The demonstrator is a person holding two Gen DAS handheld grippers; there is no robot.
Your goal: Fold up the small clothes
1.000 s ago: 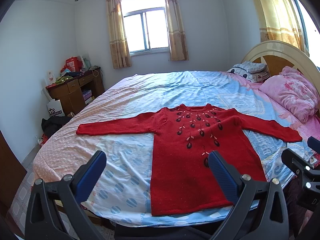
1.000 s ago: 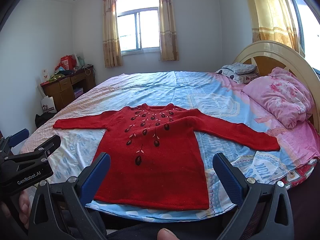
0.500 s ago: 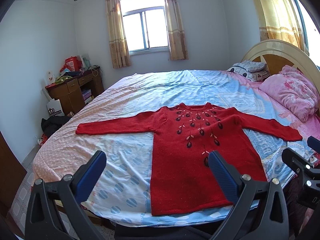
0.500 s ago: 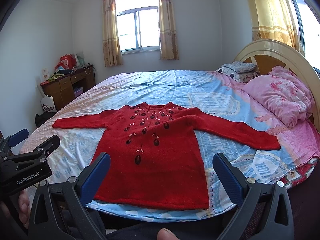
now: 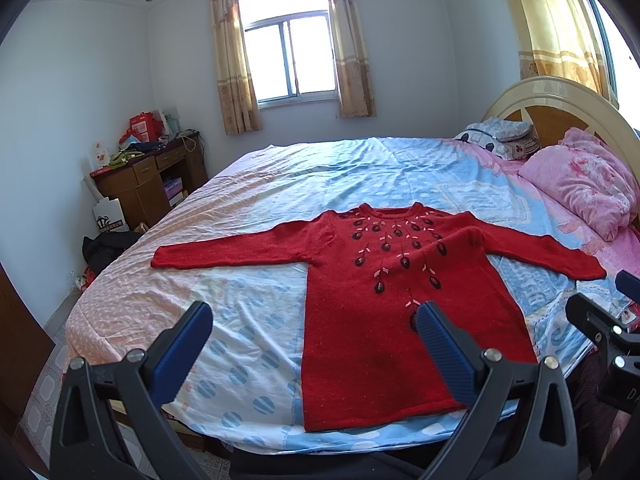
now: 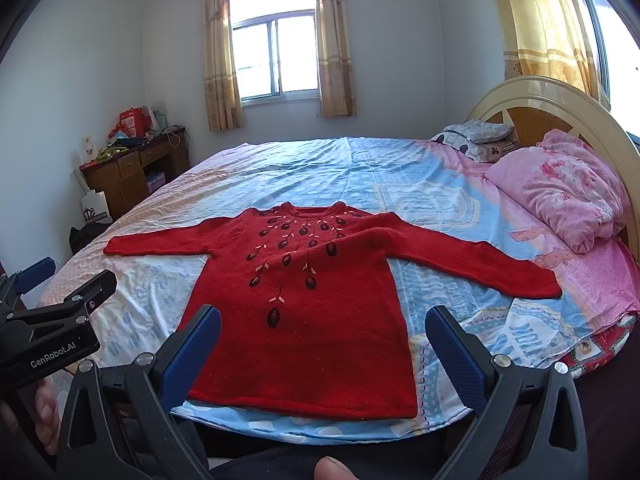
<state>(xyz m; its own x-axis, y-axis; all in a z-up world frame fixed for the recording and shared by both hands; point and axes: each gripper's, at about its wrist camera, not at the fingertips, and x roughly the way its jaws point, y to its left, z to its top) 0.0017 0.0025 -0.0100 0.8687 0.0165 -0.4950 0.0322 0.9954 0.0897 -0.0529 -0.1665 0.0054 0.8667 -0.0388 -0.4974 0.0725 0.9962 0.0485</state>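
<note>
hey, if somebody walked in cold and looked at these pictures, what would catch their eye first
The red sweater grabs the eye first: it lies flat on the bed near the front edge, both sleeves spread wide, with dark leaf-like decorations fanning down from the neck. Next come the open left gripper and right gripper, hovering short of the hem, and the pink quilt bundled by the headboard at right.

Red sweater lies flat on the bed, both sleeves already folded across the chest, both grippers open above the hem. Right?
Not quite. The red sweater has both sleeves spread straight out sideways, as the right wrist view shows. It does lie flat on the bed, with the left gripper and right gripper open.
</note>
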